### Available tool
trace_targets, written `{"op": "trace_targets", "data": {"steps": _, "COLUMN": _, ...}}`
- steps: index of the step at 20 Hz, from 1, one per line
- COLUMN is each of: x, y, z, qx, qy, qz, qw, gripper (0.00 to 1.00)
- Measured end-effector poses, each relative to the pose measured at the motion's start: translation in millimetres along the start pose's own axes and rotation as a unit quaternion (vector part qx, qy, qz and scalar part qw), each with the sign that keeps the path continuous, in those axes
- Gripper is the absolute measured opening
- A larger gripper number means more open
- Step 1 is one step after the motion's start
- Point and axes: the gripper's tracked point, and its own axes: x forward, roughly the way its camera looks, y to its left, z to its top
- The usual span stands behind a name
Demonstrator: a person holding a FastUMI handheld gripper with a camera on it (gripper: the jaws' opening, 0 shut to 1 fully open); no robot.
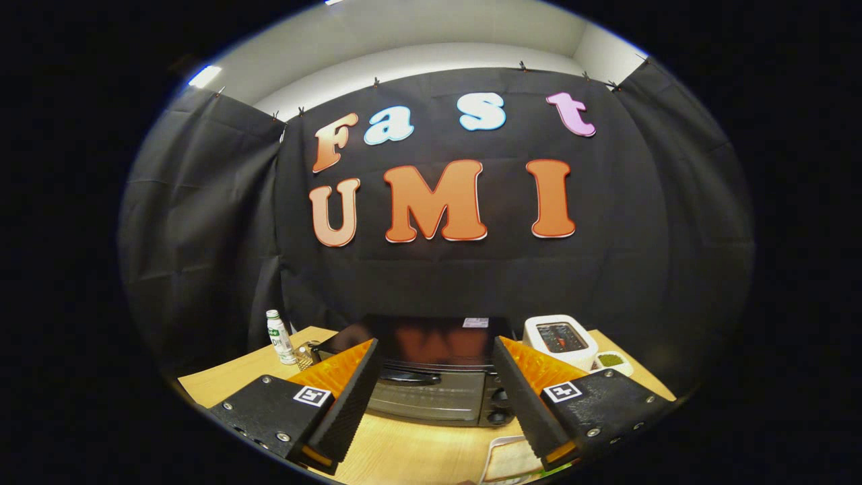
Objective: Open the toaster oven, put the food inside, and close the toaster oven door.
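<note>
A black toaster oven (431,377) stands on the wooden table (222,380) just ahead of my fingers, its glass door shut and its handle (409,378) across the top of the door. Its knobs (500,404) sit beside my right finger. My gripper (434,397) is open, with nothing between the fingers; it hovers above the table in front of the oven. Below the right finger, at the table's near edge, lies a plate (495,450) with a pale, toast-like piece of food (513,461), partly cut off.
A white toaster (560,340) stands to the right of the oven, with a small bowl of green stuff (611,361) beside it. A small white bottle (279,337) and a little glass (304,356) stand to the oven's left. Black cloth walls close the booth behind.
</note>
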Motion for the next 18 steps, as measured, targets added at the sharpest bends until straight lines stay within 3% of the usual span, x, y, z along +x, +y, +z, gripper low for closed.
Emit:
{"op": "trace_targets", "data": {"steps": 7, "x": 60.3, "y": 33.1, "z": -52.4, "qx": 0.02, "qy": 0.072, "qz": 0.006, "qw": 0.997, "gripper": 0.99}}
{"op": "trace_targets", "data": {"steps": 13, "x": 93.3, "y": 32.1, "z": -69.7, "qx": 0.03, "qy": 0.084, "qz": -0.024, "qw": 0.996, "gripper": 0.99}}
{"op": "trace_targets", "data": {"steps": 15, "x": 94.7, "y": 44.7, "z": -68.8, "qx": 0.025, "qy": 0.071, "qz": -0.013, "qw": 0.997, "gripper": 0.96}}
{"op": "trace_targets", "data": {"steps": 18, "x": 91.8, "y": 62.4, "z": -74.7, "qx": -0.031, "qy": 0.056, "qz": -0.007, "qw": 0.998, "gripper": 0.97}}
